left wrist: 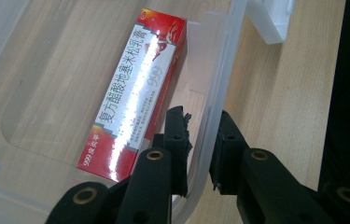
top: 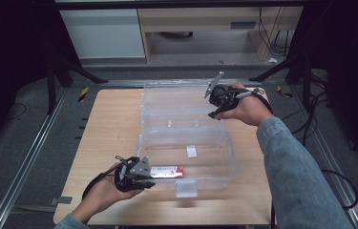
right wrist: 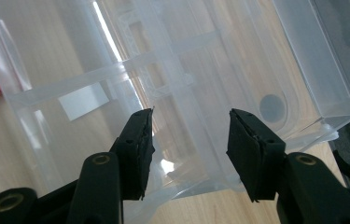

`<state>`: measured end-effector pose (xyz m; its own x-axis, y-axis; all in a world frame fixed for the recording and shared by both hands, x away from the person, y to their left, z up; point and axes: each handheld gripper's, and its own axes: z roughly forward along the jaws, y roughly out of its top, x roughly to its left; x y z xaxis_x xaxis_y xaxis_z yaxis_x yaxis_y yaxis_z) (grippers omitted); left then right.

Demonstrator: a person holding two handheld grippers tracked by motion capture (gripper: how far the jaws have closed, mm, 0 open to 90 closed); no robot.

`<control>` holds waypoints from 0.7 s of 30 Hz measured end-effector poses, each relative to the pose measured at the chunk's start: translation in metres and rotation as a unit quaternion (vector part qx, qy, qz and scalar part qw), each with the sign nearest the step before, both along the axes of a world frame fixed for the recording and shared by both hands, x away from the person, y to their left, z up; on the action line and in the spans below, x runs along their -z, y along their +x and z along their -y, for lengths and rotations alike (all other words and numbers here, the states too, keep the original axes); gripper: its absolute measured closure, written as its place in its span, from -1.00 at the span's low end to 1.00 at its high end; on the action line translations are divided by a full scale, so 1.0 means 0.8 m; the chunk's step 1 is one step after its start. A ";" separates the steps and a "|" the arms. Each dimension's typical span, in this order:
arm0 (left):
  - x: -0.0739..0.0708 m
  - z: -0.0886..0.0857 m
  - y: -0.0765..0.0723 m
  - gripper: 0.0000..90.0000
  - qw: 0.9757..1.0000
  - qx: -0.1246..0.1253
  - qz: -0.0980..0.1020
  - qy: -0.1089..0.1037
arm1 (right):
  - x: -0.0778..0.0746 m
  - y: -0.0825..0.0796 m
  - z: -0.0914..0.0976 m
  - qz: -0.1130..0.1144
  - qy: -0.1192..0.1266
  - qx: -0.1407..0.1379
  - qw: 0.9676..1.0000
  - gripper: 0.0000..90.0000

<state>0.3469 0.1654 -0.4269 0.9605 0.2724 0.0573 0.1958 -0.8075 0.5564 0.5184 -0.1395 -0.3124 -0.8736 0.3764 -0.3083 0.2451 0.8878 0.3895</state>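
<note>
Your left gripper point(left wrist: 199, 140) pinches the wall of the clear plastic box point(left wrist: 219, 79), with the red carton point(left wrist: 137, 93) lying inside, just beside its inner jaw. Your right gripper point(right wrist: 189, 140) stands spread over the box's far edge, gripping nothing.

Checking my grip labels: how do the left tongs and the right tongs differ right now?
The left tongs straddle the near wall of the clear box, one jaw inside beside the red carton, one outside; the right tongs grip nothing. The left jaws stand narrow around the wall; the right jaws gape wide over the box's far end. Both are black and hand-held.
</note>
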 end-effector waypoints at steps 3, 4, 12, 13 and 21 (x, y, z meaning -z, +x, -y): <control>0.000 0.001 0.002 0.74 1.000 0.001 0.000 -0.001 | 0.003 0.007 -0.003 -0.002 0.001 0.001 1.000 0.13; 0.001 0.001 0.002 0.75 1.000 -0.001 0.000 -0.004 | 0.004 0.009 -0.005 -0.003 0.002 0.002 1.000 0.13; 0.001 0.001 0.005 0.75 1.000 0.001 0.001 -0.005 | 0.018 0.020 -0.019 -0.017 -0.007 -0.010 1.000 0.27; 0.001 0.001 0.006 0.75 1.000 0.001 0.001 -0.005 | 0.019 0.020 -0.020 -0.017 -0.008 -0.012 1.000 0.27; 0.001 0.002 0.007 0.75 1.000 0.000 0.001 -0.005 | 0.016 0.022 -0.022 -0.012 -0.009 -0.019 1.000 0.58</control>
<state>0.3525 0.1640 -0.4274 0.9602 0.2737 0.0560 0.1958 -0.8022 0.5640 0.5361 -0.1220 -0.3254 -0.8940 0.3381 -0.2941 0.2208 0.9035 0.3673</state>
